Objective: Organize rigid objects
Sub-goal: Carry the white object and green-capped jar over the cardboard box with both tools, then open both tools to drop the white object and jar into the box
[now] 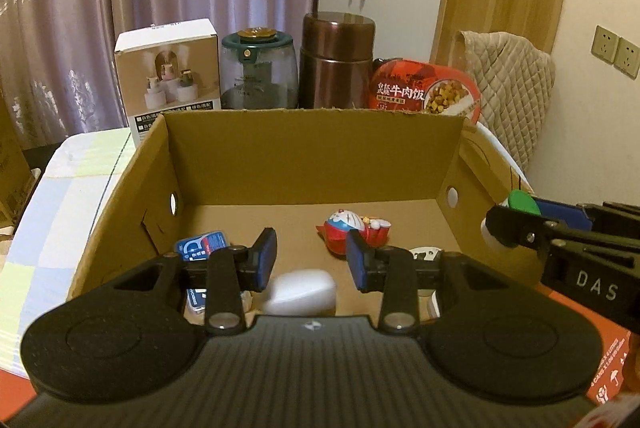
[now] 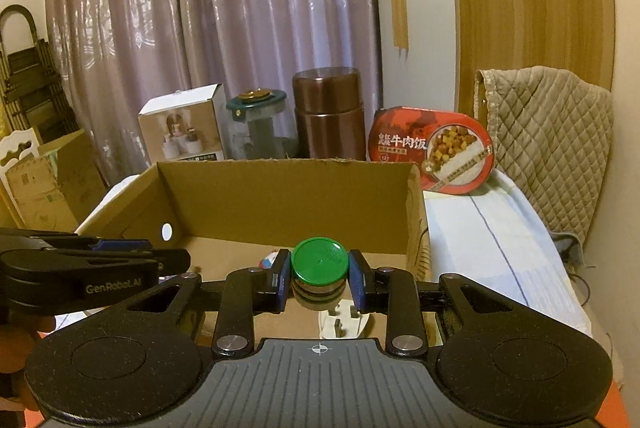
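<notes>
An open cardboard box (image 1: 312,114) (image 2: 280,164) sits in front of both grippers. On its floor lie a red and blue cat figure (image 1: 352,230), a blue-and-white packet (image 1: 202,246), a smooth white item (image 1: 300,292) and a white plug-like piece (image 2: 344,324). My left gripper (image 1: 312,256) hovers over the box's near edge with its jaws a little apart and nothing between them. My right gripper (image 2: 320,274) is shut on a small green-capped bottle (image 2: 319,262). The bottle is held upright over the box's right side and shows as a green cap (image 1: 520,200) in the left wrist view.
Behind the box stand a white product carton (image 1: 168,76), a glass jar with a green lid (image 1: 258,72), a copper canister (image 1: 338,60) and a red meal tub (image 1: 424,88). A quilted cover (image 2: 552,140) drapes at the right. Pastel checked cloth (image 1: 60,208) covers the surface.
</notes>
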`<state>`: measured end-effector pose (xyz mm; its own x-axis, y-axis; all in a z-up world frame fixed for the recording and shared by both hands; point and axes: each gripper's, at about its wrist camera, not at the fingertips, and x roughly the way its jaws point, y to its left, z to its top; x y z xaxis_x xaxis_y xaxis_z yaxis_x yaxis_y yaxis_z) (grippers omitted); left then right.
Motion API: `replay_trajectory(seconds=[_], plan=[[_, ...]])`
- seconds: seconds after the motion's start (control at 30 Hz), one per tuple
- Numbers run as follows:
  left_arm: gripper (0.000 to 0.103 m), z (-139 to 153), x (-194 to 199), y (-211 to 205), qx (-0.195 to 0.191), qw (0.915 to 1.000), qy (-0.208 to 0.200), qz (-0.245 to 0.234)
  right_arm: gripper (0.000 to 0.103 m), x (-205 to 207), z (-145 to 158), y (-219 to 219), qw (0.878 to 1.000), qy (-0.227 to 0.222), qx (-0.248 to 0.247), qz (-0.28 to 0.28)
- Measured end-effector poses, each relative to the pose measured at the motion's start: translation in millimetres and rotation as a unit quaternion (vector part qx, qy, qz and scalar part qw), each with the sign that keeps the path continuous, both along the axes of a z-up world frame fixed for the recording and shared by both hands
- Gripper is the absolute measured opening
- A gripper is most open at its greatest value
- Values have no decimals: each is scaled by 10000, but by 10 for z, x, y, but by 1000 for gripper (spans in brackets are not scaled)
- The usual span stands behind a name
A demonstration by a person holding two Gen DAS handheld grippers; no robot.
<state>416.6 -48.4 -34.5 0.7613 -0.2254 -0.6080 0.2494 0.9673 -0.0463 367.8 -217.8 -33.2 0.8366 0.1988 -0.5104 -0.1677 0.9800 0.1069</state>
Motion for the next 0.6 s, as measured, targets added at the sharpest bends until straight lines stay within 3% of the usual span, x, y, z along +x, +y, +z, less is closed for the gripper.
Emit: replay_trajectory(seconds=[0.6], plan=[[33,207,34,276,-246,9989,-195,352,27,24,-28,-71,9999,92,100,-88]])
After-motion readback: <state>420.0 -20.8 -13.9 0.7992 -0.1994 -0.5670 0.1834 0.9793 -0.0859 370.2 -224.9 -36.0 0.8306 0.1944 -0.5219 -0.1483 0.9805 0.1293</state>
